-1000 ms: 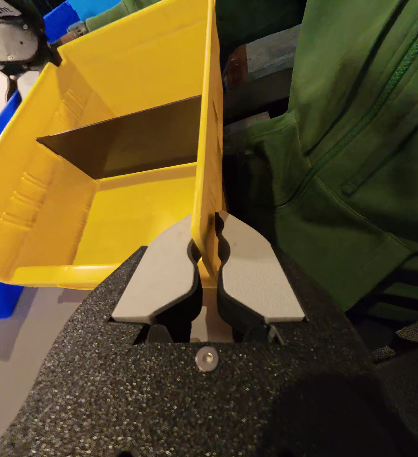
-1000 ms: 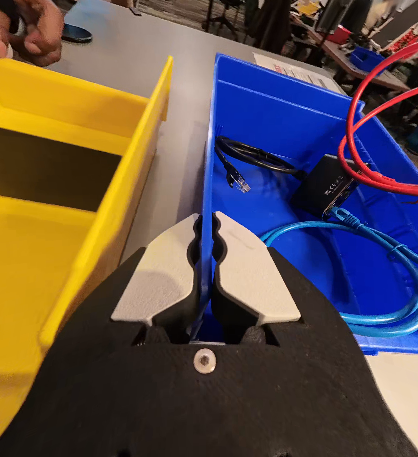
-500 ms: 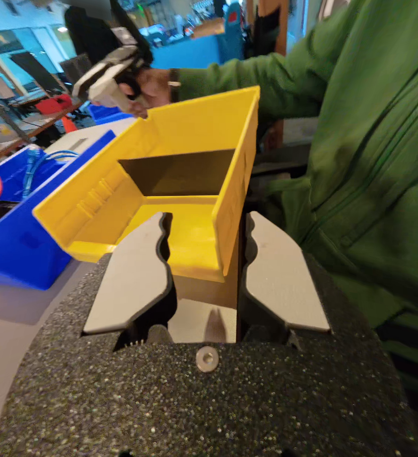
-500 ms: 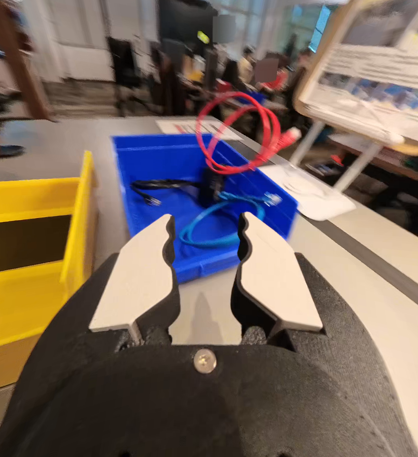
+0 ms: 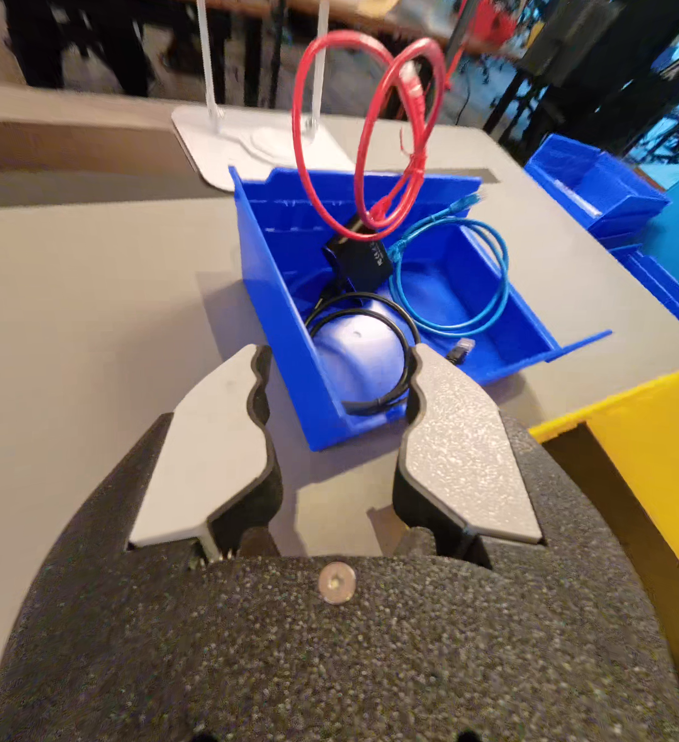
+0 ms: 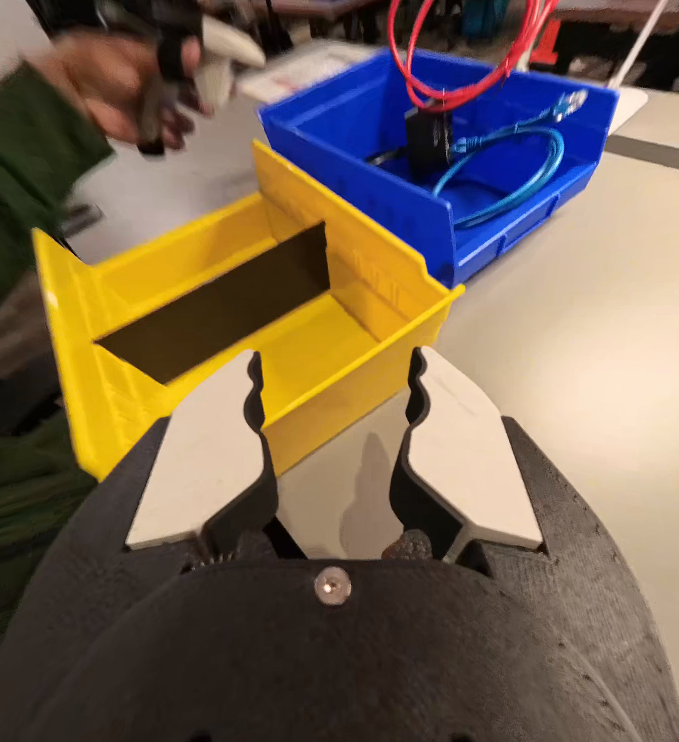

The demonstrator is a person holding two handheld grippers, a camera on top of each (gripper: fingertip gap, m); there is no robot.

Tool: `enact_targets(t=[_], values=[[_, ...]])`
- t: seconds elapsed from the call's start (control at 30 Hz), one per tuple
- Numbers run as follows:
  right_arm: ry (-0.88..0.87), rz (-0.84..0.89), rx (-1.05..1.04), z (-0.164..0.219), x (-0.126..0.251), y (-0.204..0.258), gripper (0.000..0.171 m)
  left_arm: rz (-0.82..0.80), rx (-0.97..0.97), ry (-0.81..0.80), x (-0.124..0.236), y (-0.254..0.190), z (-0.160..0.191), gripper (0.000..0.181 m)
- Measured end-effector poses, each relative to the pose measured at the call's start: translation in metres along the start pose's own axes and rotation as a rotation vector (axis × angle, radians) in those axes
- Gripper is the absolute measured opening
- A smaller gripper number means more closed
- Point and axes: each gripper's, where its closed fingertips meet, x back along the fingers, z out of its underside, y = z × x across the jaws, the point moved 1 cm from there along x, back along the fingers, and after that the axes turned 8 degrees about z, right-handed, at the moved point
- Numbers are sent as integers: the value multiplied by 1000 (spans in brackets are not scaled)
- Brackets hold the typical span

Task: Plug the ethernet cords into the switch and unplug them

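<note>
Ethernet cords and the black switch (image 5: 360,257) all sit in the blue bin (image 5: 273,305), and neither gripper holds any of them. A second ago the left gripper (image 5: 336,363) was clamped on the side wall of the yellow bin (image 6: 390,281) and the right gripper (image 6: 334,363) on the near wall of the blue one; now both have let go, their jaws stand wide apart with nothing between them, and both have swung round to look at the bins from above the grey table (image 5: 89,301). By my reading the bins are now placed and the cable work itself has not begun. From the left gripper the blue bin lies straight ahead and close, its near corner just past the fingertips; the coiled black cord (image 5: 364,317) is the nearest item, with its clear plug (image 5: 464,346) ahead and to the right, the switch beyond it leaning upright, the blue cord (image 5: 486,289) looped to the right of the switch, and the red cord (image 5: 370,132) arching high out of the bin behind. From the right gripper the empty yellow bin with its dark divider (image 6: 217,309) sits directly ahead, and the blue bin is farther off, ahead and to the right. That view is blurred, so I cannot tell which cords are seated in the switch.
</note>
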Motion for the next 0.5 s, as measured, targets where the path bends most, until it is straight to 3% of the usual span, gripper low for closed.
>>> enact_targets(t=[0.07, 0.17, 0.2, 0.27, 0.5], values=[[83, 19, 57, 12, -9, -3, 62, 15, 52, 98, -25, 3, 7, 62], [127, -13, 141, 15, -17, -9, 41, -37, 27, 239, -43, 13, 23, 38], [133, -23, 166, 14, -18, -13, 32, -34, 31, 226, -44, 15, 21, 34], [154, 18, 214, 11, -20, -30, 25, -47, 52, 152, -36, 25, 12, 7], [263, 89, 374, -1, -26, -104, 15, -83, -9, 83, 16, 82, 10, 6]])
